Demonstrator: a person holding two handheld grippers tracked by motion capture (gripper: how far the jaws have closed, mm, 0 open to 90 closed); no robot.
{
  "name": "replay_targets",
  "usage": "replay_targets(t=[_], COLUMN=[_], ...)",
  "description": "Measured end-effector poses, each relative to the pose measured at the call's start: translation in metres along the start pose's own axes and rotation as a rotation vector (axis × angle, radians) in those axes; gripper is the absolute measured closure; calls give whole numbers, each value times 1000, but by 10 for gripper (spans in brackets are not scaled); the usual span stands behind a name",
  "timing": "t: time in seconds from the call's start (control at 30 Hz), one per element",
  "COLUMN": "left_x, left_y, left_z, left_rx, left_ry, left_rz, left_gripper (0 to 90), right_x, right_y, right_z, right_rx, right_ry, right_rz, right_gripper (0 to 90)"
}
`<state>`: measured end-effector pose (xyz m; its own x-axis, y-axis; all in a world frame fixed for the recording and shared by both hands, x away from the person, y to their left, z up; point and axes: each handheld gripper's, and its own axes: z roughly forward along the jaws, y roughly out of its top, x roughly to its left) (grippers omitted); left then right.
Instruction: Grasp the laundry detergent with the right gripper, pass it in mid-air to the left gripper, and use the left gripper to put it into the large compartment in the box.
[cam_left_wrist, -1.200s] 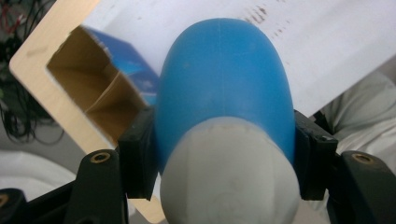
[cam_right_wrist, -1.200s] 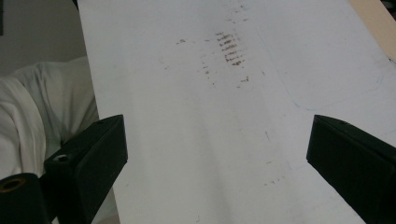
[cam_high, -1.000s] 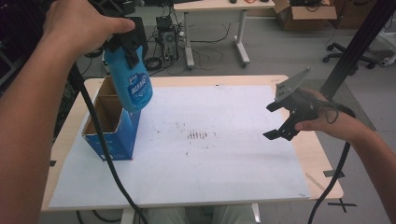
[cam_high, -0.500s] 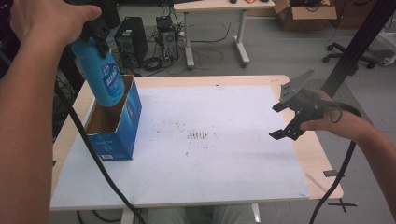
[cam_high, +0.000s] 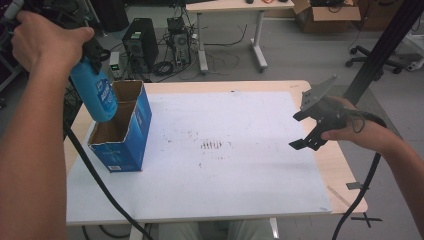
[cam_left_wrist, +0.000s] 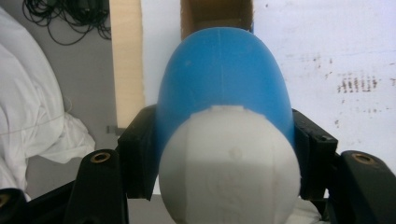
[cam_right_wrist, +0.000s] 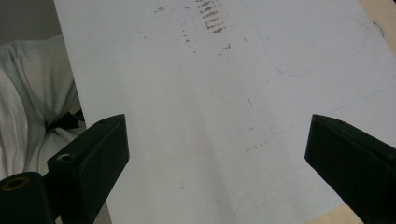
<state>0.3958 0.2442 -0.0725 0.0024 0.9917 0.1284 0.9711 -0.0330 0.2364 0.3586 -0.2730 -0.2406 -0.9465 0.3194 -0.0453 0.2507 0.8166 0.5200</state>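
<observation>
L gripper (cam_left_wrist: 224, 154) is clamping blue bottle (cam_high: 96, 92), hanging it over open blue box (cam_high: 125, 132); R gripper (cam_right_wrist: 217, 149) is hovering w/ jaws wide, nothing in them, over white sheet (cam_high: 240, 165).

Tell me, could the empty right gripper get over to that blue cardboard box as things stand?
Probably yes. The right gripper hangs open over the table's right side, and only bare white sheet lies between it and the blue cardboard box. The left gripper holds a blue bottle over the box, though.
</observation>
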Motion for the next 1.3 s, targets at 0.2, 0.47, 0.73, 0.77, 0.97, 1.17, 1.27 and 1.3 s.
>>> replay_targets(t=[0.2, 0.47, 0.73, 0.77, 0.97, 1.17, 1.27, 1.3], left_x=[2, 1, -2, -3, -8, -10, -11, -12], left_y=[-1, -5, -13, -14, -17, -22, -22, -23], left_z=[26, 59, 100, 105, 128, 149, 155, 161], left_rx=[5, -3, -26, -26, -21, -19, -21, -25], left_ry=[-11, -11, -1, 3, 6, 2, 4, 8], left_rz=[-15, -16, 1, 8, 32, 46, 50, 58], left_gripper=[378, 379, 378, 378, 378, 379, 379, 379], right_x=[-1, -2, -1, -1, -1, -1, -1, -1], right_y=[3, -3, -6, -7, -6, -5, -5, -5], right_z=[1, 1, 2, 2, 8, 10, 11, 12], right_rx=[-6, -12, -14, -15, -18, -17, -16, -19], right_ry=[0, -1, -4, -4, -3, -5, -6, -4], right_rz=[-1, 12, 29, 27, 36, 39, 44, 45], right_gripper=[63, 66, 65, 65, 65, 65, 65, 65])
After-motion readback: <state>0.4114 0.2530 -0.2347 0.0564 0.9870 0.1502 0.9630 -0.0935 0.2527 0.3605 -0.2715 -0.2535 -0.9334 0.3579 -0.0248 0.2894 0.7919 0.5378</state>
